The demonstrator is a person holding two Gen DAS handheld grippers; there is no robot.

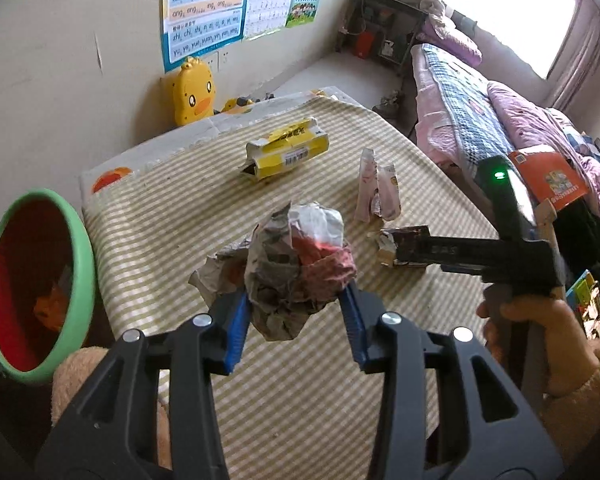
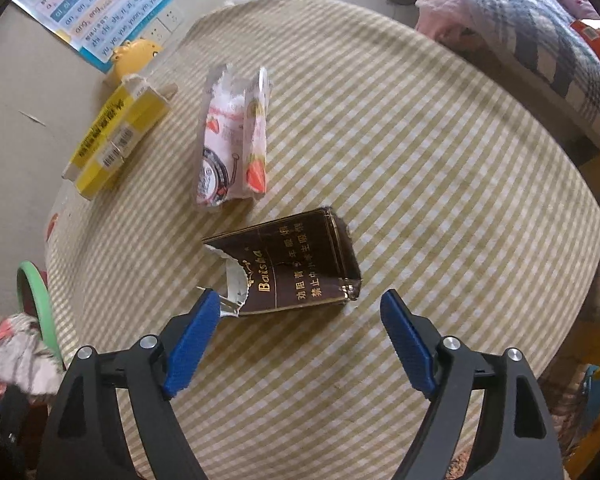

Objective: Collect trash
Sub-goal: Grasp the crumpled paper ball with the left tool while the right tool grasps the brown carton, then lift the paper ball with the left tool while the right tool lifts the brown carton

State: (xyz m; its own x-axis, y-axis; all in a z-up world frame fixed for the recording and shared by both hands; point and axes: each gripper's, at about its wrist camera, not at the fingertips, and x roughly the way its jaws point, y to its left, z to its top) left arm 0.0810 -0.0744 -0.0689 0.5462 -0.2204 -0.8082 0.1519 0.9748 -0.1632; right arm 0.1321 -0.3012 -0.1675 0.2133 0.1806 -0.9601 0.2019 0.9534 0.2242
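Presently, the left gripper (image 1: pixel 296 304) is clamped on a crumpled paper wad (image 1: pixel 296 268), grey newsprint with red and white patches, held above the near part of the table (image 1: pixel 180 208), which wears a yellow-and-white checked cloth. The right gripper (image 2: pixel 300 304) stands wide apart, holding nothing, its blue ribbed pads either side of a torn brown cigarette pack (image 2: pixel 296 268) lying flat toward the right edge. Only the left view shows the green-rimmed bin (image 1: pixel 40 284) off the left edge. Farther back lie a crushed yellow carton (image 1: pixel 288 152) and pink foil wrappers (image 2: pixel 232 136).
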